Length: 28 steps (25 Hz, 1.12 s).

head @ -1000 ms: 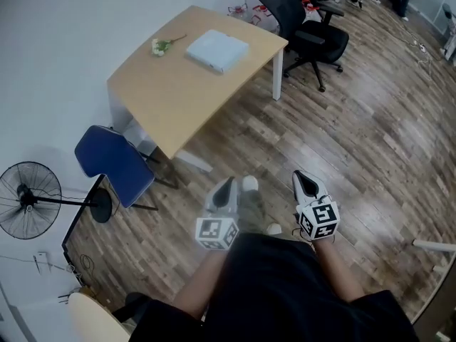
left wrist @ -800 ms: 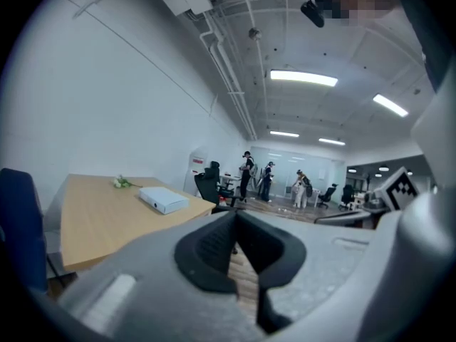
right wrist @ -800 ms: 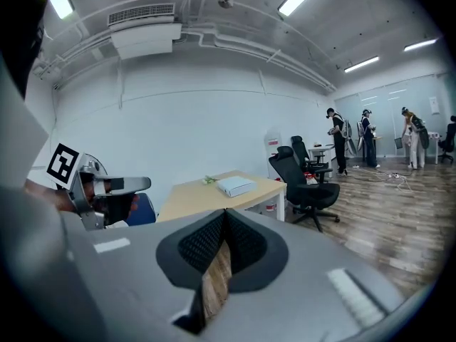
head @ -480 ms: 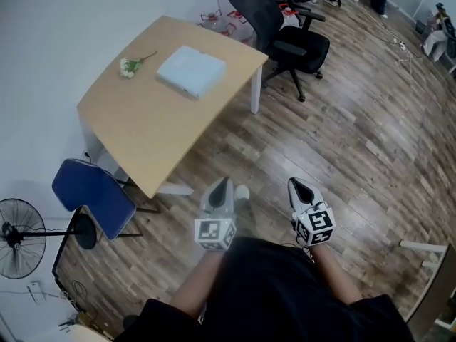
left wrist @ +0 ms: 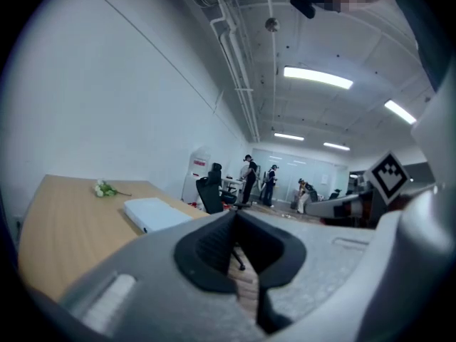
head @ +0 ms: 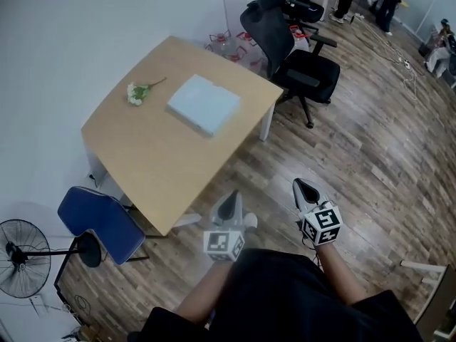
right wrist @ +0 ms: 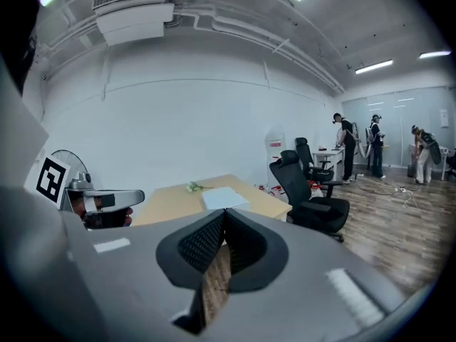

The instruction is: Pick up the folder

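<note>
A pale blue-white folder (head: 204,104) lies flat on the wooden table (head: 153,162), towards its far right part; it also shows in the left gripper view (left wrist: 153,213) and the right gripper view (right wrist: 224,198). My left gripper (head: 229,199) is shut and empty, held over the floor just off the table's near corner. My right gripper (head: 305,187) is shut and empty too, further right over the floor. Both are well short of the folder.
A small sprig of white flowers (head: 140,91) lies left of the folder. A black office chair (head: 296,59) stands at the table's right end, a blue chair (head: 100,221) and a floor fan (head: 25,268) at its near left. People stand far off (right wrist: 360,148).
The view has shifted as I walk: the table and folder now sit closer and more central. Both grippers stay shut in front of my body.
</note>
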{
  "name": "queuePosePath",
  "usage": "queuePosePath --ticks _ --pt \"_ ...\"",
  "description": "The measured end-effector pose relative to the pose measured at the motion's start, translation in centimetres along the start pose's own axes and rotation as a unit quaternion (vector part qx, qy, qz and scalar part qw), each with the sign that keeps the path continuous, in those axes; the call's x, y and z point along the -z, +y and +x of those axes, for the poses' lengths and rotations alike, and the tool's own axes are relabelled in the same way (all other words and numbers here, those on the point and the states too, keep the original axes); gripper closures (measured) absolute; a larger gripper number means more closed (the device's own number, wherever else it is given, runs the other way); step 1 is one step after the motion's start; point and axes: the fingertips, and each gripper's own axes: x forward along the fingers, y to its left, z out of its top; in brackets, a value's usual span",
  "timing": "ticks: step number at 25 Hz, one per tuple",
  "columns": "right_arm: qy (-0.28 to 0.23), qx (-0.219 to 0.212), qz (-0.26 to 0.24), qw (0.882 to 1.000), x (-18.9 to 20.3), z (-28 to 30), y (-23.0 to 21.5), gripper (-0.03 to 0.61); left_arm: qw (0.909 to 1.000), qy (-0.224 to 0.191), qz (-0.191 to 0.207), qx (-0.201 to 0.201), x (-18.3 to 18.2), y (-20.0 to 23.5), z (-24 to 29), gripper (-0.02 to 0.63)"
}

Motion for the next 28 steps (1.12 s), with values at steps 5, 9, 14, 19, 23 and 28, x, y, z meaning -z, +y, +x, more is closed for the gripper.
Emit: queuePosePath --ticks 5,9,14,19,23,28 --pt "0.032 -0.035 -0.006 0.999 0.3 5.6 1.6 0.578 0.9997 -0.021 0.011 -0.002 -1.4 3.9 2.4 0.614" --pt "0.041 -0.054 -0.014 0.998 -0.9 10.4 2.2 0.578 0.9994 -0.031 -0.006 -0.015 -2.2 8.2 5.3 0.614" --pt "0.038 -0.037 -0.004 0.999 -3.3 15.1 0.8 0.578 0.9989 -0.031 -0.023 -0.025 -3.4 12.5 8.5 0.614" --pt "0.057 -0.048 -0.022 0.997 -3.0 18.0 1.6 0.578 0.9978 -0.016 -0.045 -0.047 -3.1 15.9 9.6 0.614" --pt "0.066 -0.053 -0.003 0.996 -2.7 20.7 0.3 0.578 0.9959 -0.008 -0.060 -0.068 -2.6 17.4 10.6 0.614" --pt "0.058 -0.087 -0.003 0.994 -4.4 25.7 -1.8 0.578 0.9935 0.004 -0.062 -0.096 -2.0 19.2 13.6 0.614"
